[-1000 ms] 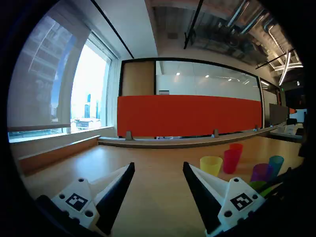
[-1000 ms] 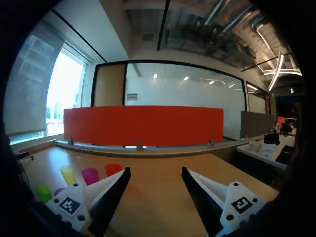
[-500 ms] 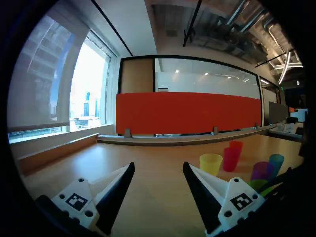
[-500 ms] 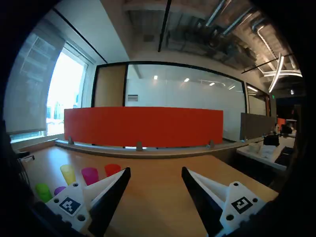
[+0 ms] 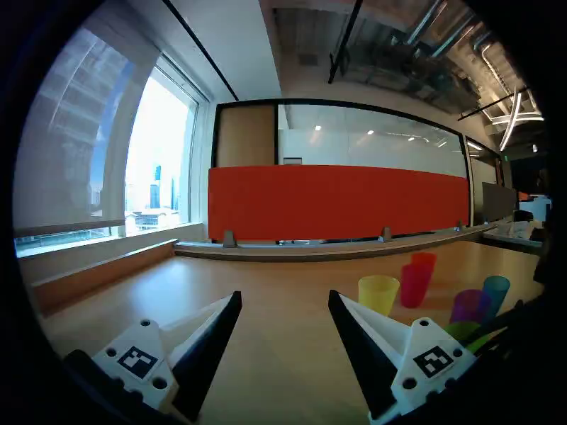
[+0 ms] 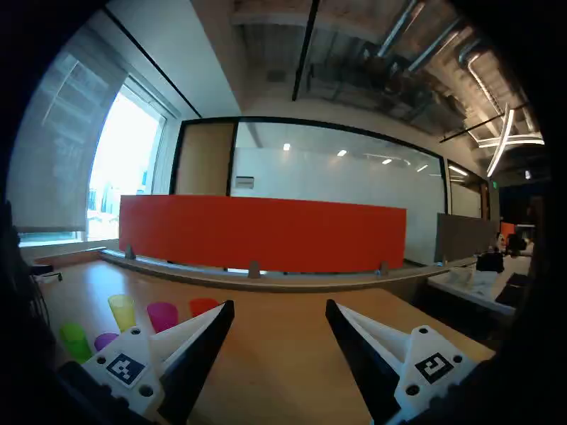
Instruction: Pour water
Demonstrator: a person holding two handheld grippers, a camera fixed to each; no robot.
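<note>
Several coloured plastic cups stand on a wooden table (image 5: 283,297). In the left gripper view a yellow cup (image 5: 378,295), a red cup (image 5: 417,280), a purple cup (image 5: 470,307) and a teal cup (image 5: 495,292) sit to the right. My left gripper (image 5: 283,301) is open, nothing between its fingers. In the right gripper view a yellow cup (image 6: 122,312), a magenta cup (image 6: 162,316), a red cup (image 6: 203,307), a green cup (image 6: 74,341) and a purple cup (image 6: 106,341) stand at the lower left. My right gripper (image 6: 280,309) is open and holds nothing.
An orange divider panel (image 5: 333,202) runs along the table's far edge (image 6: 262,234). A big window (image 5: 152,170) and a wooden ledge (image 5: 99,273) lie to the left. Another desk with things on it (image 6: 482,273) stands at the right.
The right gripper view has tilted and shifted slightly, so the panel and cups sit a little lower and to the right. The left gripper has barely moved. Both grippers stay open.
</note>
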